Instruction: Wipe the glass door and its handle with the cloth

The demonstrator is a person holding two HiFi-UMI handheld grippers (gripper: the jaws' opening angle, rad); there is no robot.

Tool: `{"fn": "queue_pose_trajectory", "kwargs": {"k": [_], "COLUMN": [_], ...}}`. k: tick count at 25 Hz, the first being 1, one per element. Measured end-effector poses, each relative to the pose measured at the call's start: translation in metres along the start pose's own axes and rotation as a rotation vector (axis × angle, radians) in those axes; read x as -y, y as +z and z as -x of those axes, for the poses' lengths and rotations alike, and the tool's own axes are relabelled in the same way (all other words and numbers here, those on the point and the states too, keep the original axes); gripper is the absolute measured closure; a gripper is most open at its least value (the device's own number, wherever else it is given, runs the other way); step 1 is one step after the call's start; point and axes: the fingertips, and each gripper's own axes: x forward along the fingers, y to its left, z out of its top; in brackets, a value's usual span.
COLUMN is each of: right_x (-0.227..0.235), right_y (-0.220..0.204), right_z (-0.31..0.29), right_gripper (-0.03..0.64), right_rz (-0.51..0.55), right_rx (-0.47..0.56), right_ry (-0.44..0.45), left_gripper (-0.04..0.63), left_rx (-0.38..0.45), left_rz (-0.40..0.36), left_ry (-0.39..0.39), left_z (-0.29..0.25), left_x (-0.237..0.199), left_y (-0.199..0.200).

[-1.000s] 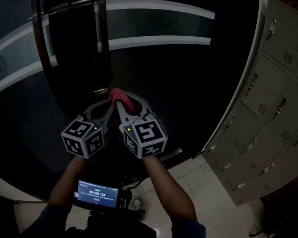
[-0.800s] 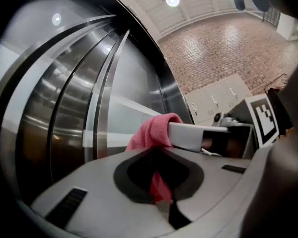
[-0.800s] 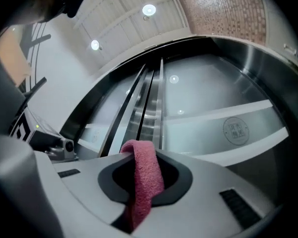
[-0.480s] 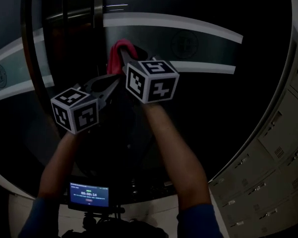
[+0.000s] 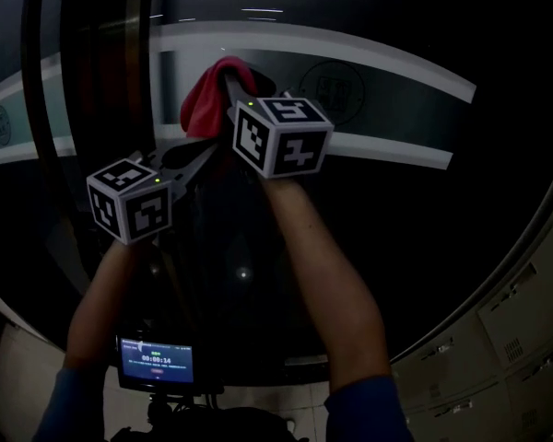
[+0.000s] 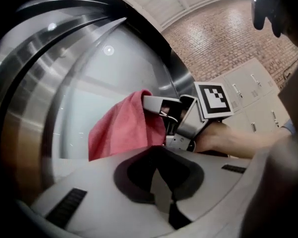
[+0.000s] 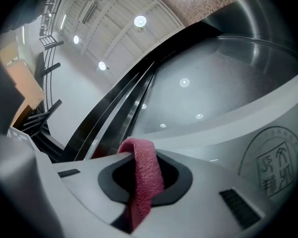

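Observation:
The dark glass door (image 5: 396, 210) carries curved white frosted bands and a round emblem. A red cloth (image 5: 208, 99) is pressed up against the glass, and my right gripper (image 5: 230, 86) is shut on it. In the right gripper view the cloth (image 7: 145, 180) drapes over the closed jaws, with the emblem to the right. Just left of the cloth runs a vertical metal bar (image 5: 150, 49). My left gripper (image 5: 195, 159) hangs lower and to the left, shut and empty (image 6: 165, 195). From the left gripper view, the cloth (image 6: 120, 130) and the right gripper (image 6: 175, 119) are in sight.
Grey lockers (image 5: 525, 339) stand at the lower right, close to the door's edge. A small lit screen (image 5: 157, 362) sits below my arms. The light floor (image 5: 18, 376) shows at the bottom left.
Both grippers have risen up the door. The right one climbed higher with the cloth and now sits above the left; the view tilted upward, so the lockers slid down.

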Motion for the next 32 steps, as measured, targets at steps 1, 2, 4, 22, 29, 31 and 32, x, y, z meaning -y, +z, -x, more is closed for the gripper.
{"fn": "queue_pose_trajectory", "kwargs": {"k": [1, 2, 4, 22, 29, 31, 32], "right_x": [0.013, 0.029, 0.065, 0.343, 0.335, 0.318, 0.305], "right_y": [0.001, 0.002, 0.007, 0.041, 0.029, 0.027, 0.025], "right_z": [0.01, 0.021, 0.045, 0.275, 0.273, 0.264, 0.256], "right_gripper": [0.589, 0.589, 0.589, 0.589, 0.589, 0.589, 0.589], "right_rz": [0.009, 0.021, 0.039, 0.064, 0.08, 0.074, 0.072], "right_rx": [-0.005, -0.011, -0.019, 0.004, -0.027, -0.016, -0.011], "right_ry": [0.003, 0.0, -0.02, -0.419, -0.391, -0.357, -0.331], "left_gripper": [0.589, 0.589, 0.588, 0.58, 0.58, 0.587, 0.588], "left_rx": [0.006, 0.01, 0.018, 0.04, -0.003, -0.028, -0.038], "left_rz": [0.013, 0.024, 0.03, -0.037, -0.054, -0.096, -0.11], "left_ry": [0.0, -0.008, -0.034, -0.202, -0.23, -0.213, -0.203], "left_z": [-0.013, -0.028, -0.06, -0.242, -0.244, -0.237, -0.231], "left_x": [0.007, 0.016, 0.04, 0.194, 0.204, 0.198, 0.194], "left_y": [-0.001, -0.002, -0.002, -0.017, -0.036, -0.044, -0.047]}}
